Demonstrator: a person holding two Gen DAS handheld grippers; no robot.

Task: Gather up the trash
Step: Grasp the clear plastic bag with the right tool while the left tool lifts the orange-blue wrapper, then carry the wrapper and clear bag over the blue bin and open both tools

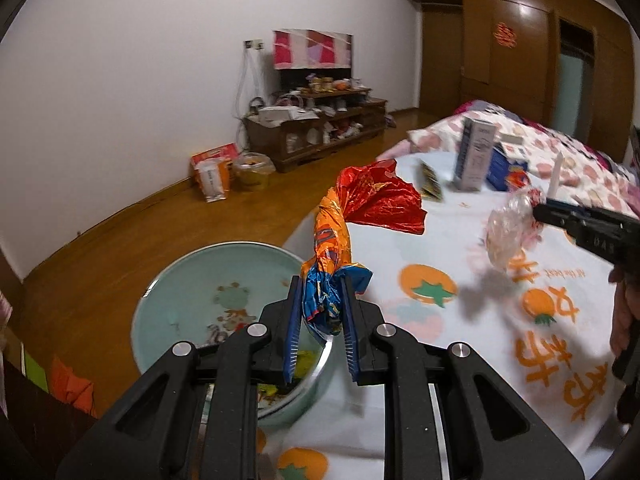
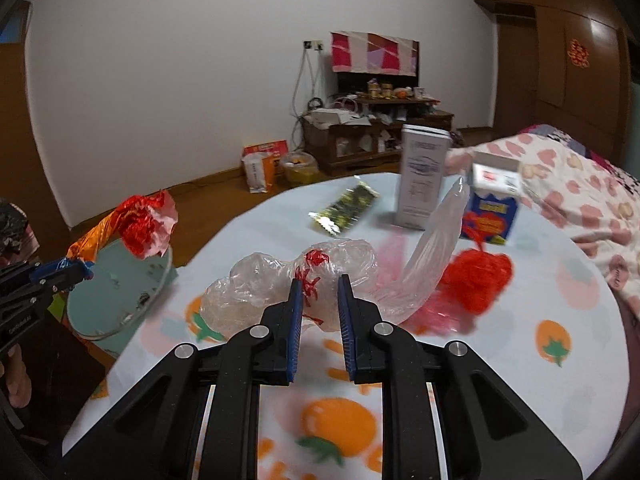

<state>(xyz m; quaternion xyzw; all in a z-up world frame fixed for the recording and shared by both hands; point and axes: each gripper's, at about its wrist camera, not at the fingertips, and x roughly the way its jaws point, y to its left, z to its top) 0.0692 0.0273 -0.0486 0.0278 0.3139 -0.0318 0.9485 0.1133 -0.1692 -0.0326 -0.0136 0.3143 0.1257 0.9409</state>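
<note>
My left gripper (image 1: 320, 284) is shut on the blue end of a crumpled foil wrapper (image 1: 360, 196). The wrapper's orange and red part stands up over a pale green basin (image 1: 160, 280) beside the table. In the right wrist view the same wrapper (image 2: 144, 224) hangs from the left gripper (image 2: 86, 272) above the basin (image 2: 120, 280). My right gripper (image 2: 319, 280) is shut on a clear plastic bag (image 2: 260, 284) with red print. From the left, the bag (image 1: 508, 232) hangs off the right gripper (image 1: 538, 210) above the tablecloth and casts a shadow.
On the fruit-print tablecloth (image 2: 520, 380) lie a red mesh bundle (image 2: 476, 276), a clear plastic sleeve (image 2: 436, 240) and a gold-black sachet (image 2: 346, 208). A white carton (image 2: 422, 176) and a blue box (image 2: 490, 216) stand at the back. A quilted bed (image 2: 580, 184) borders the right.
</note>
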